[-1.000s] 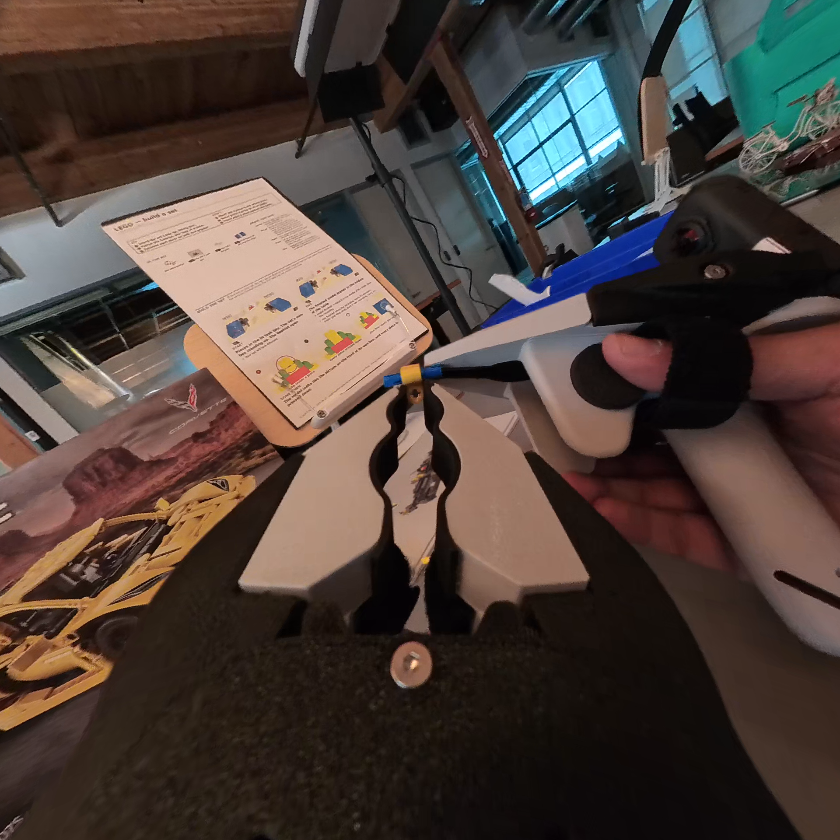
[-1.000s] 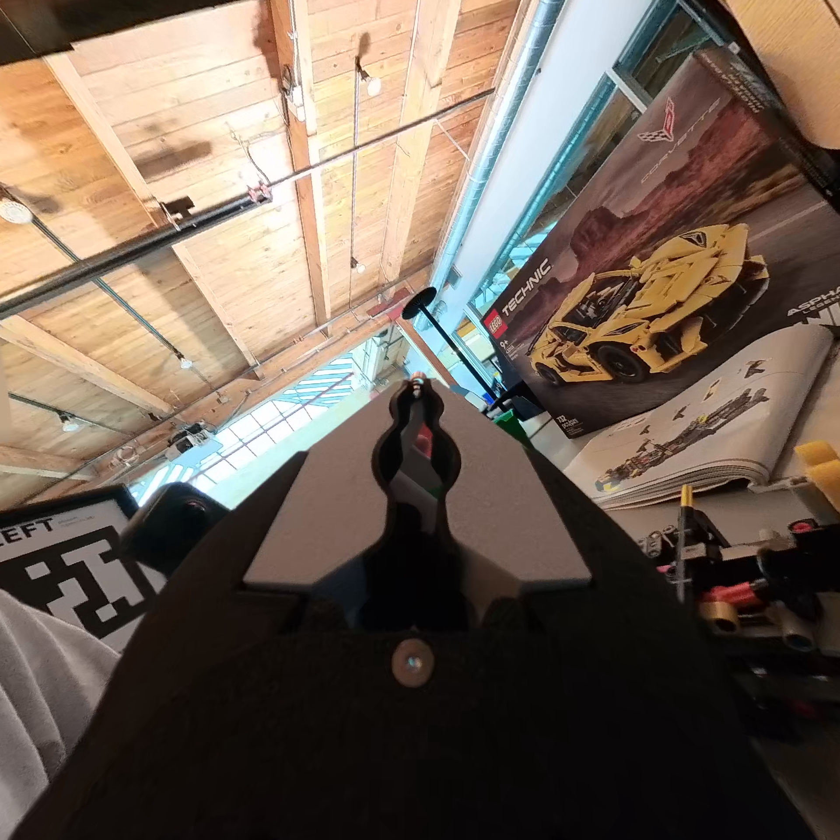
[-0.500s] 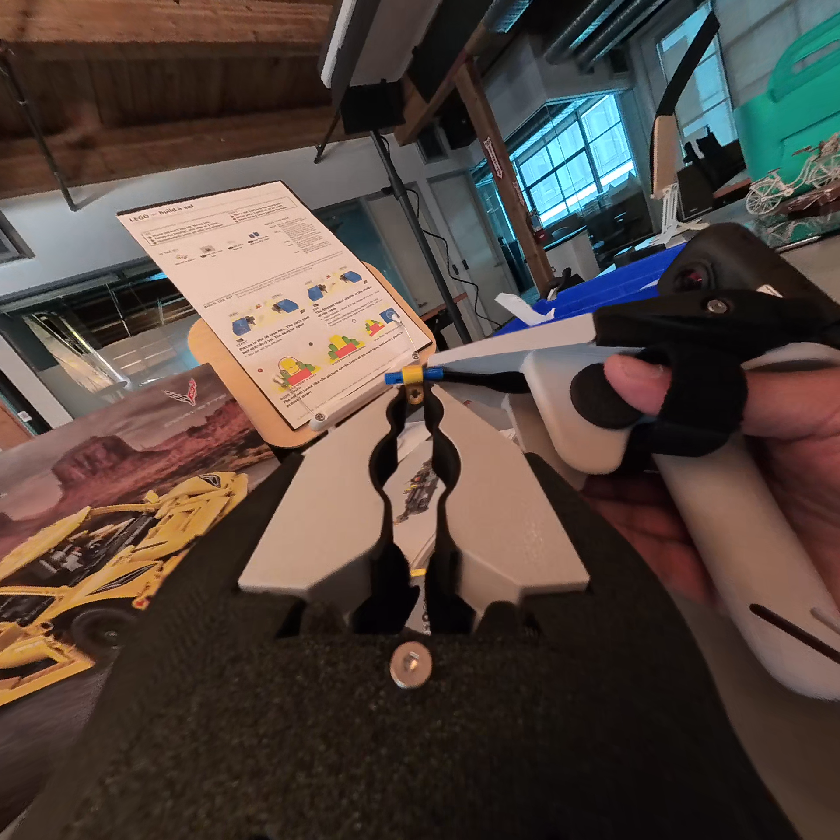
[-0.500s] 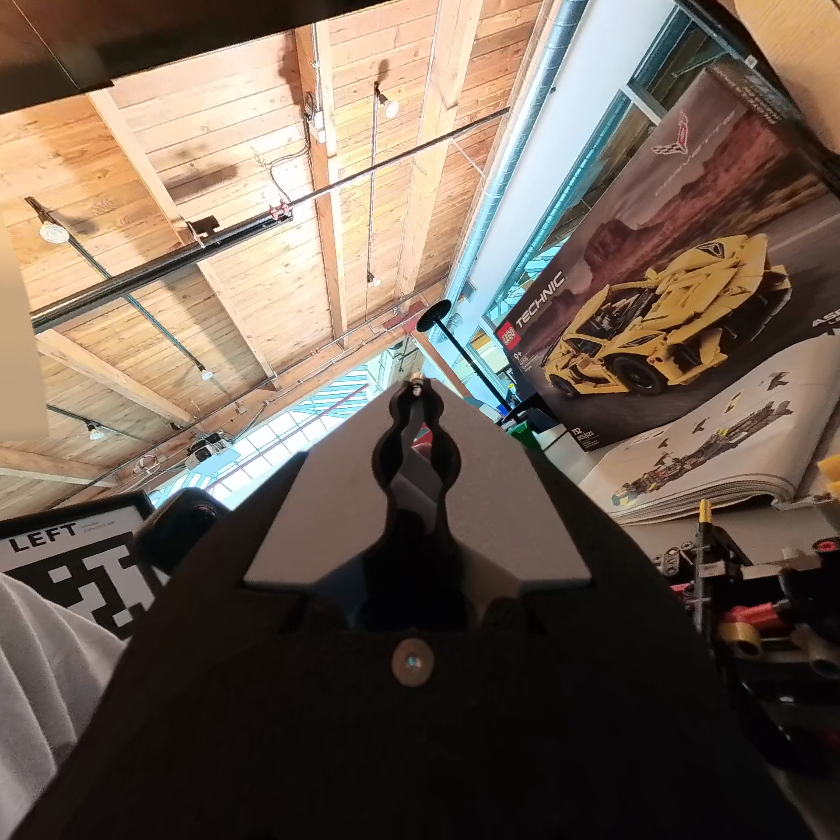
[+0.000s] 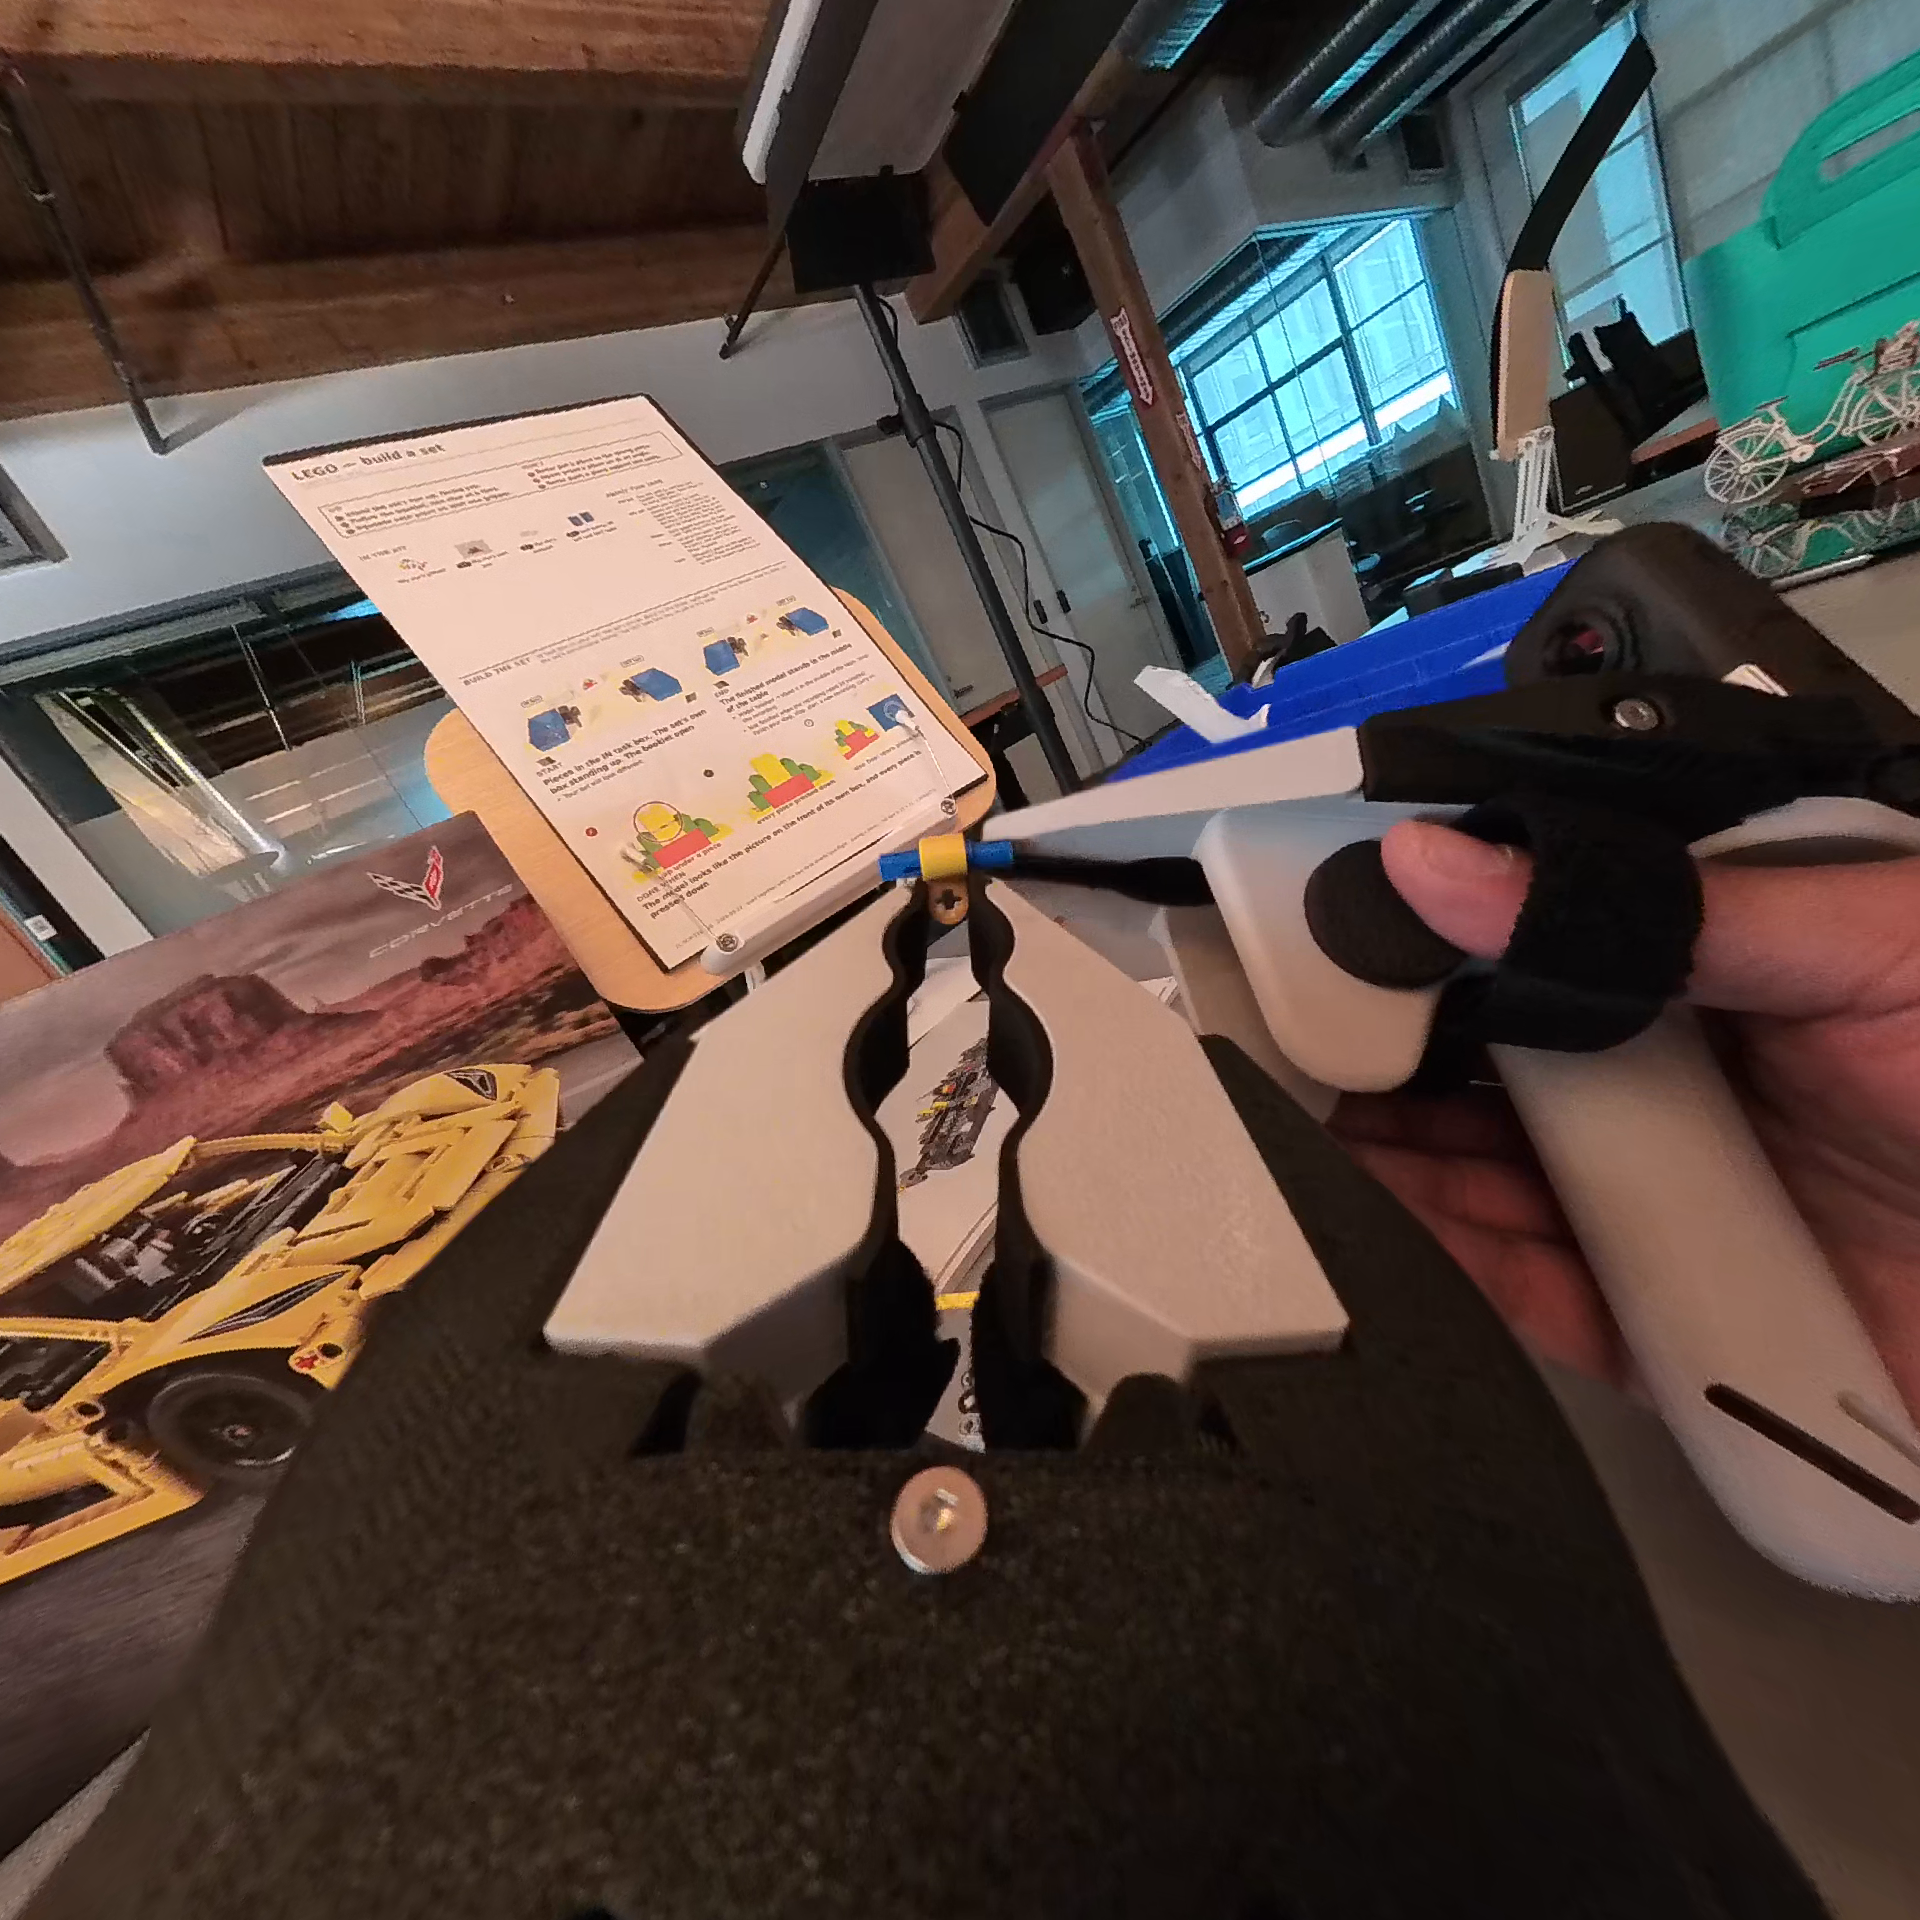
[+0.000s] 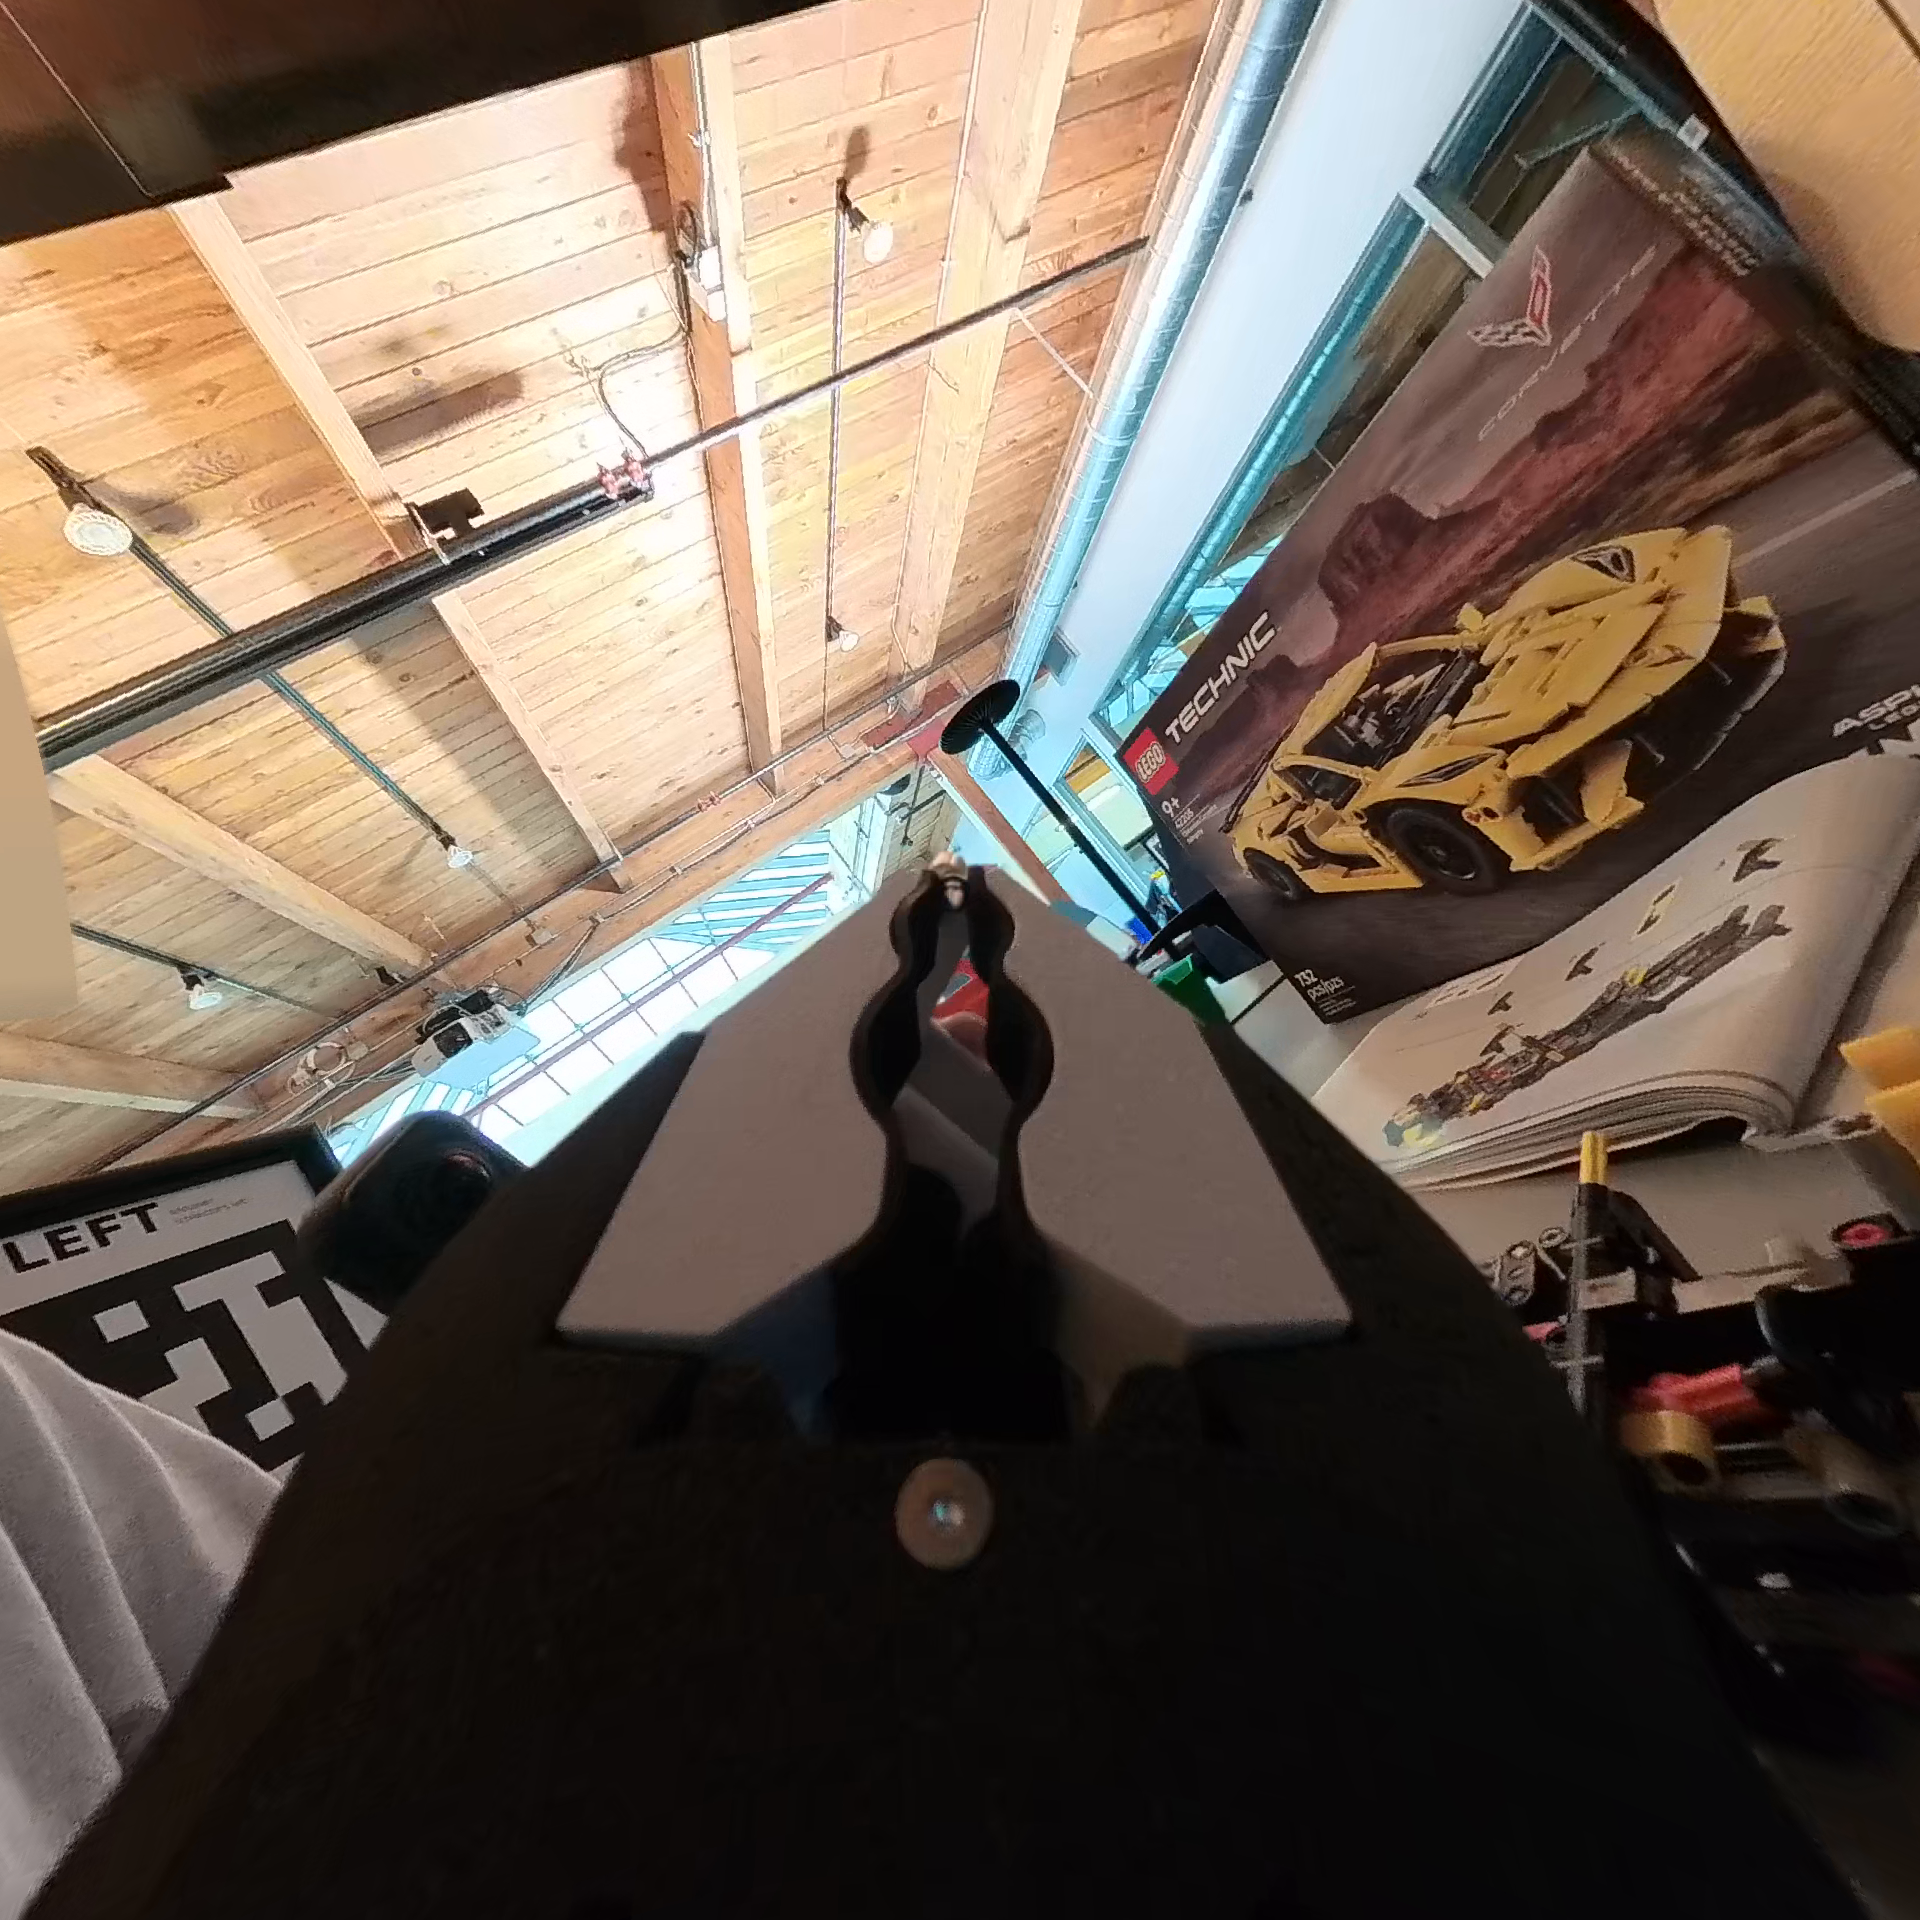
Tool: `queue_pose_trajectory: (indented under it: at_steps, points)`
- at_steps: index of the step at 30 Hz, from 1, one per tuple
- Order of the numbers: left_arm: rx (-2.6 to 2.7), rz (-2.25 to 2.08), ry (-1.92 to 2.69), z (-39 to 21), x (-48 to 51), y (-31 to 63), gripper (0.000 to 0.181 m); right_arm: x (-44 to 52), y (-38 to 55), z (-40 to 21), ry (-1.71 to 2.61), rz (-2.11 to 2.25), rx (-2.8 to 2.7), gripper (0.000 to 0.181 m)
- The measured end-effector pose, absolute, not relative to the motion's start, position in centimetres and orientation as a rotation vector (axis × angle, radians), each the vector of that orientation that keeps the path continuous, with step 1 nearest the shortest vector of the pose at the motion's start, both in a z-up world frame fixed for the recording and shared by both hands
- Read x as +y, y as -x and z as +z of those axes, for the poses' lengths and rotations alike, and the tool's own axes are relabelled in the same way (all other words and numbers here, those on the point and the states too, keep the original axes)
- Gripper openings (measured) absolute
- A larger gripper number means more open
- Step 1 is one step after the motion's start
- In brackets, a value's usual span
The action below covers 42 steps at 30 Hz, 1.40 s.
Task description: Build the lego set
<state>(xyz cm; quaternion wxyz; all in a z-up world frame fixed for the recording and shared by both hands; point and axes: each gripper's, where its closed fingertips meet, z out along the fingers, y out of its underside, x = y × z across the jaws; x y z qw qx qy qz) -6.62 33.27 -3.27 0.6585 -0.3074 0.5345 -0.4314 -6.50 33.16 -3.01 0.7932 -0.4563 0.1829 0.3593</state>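
Left tool (image 5: 943, 906) pinching yellow-and-blue pin (image 5: 943, 860) (tiny), horizontal

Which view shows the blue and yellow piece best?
Left wrist view: the blue and yellow piece sits sideways above the left tool tips, meeting the right tool. Right wrist view shows only an unclear speck at its tips.

Overhead, a wooden plank ceiling with beams (image 6: 582, 436), crossed by a long black metal rail (image 6: 343, 613). Farther back, tall multi-pane windows (image 5: 1309, 364) beside a slanted black tripod pole (image 5: 956, 509). At far right, a blue plastic bin (image 5: 1382, 665) and a white wire bicycle model (image 5: 1808, 447).
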Motion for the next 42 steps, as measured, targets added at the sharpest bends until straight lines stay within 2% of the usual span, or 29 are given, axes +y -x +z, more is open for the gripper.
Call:
queue_pose_trajectory:
  at_steps: [30, 42]
  points:
    - [1.238, -0.93, 0.732, -3.93, 33.51, 6.23, 0.008, 33.4, 6.1, -3.41, 1.031, 0.675, 0.401, 0.004]
    - [1.229, -0.907, 0.732, -3.88, 33.42, 6.5, 0.008, 33.42, 6.56, -3.32, 0.996, 0.767, 0.404, 0.004]
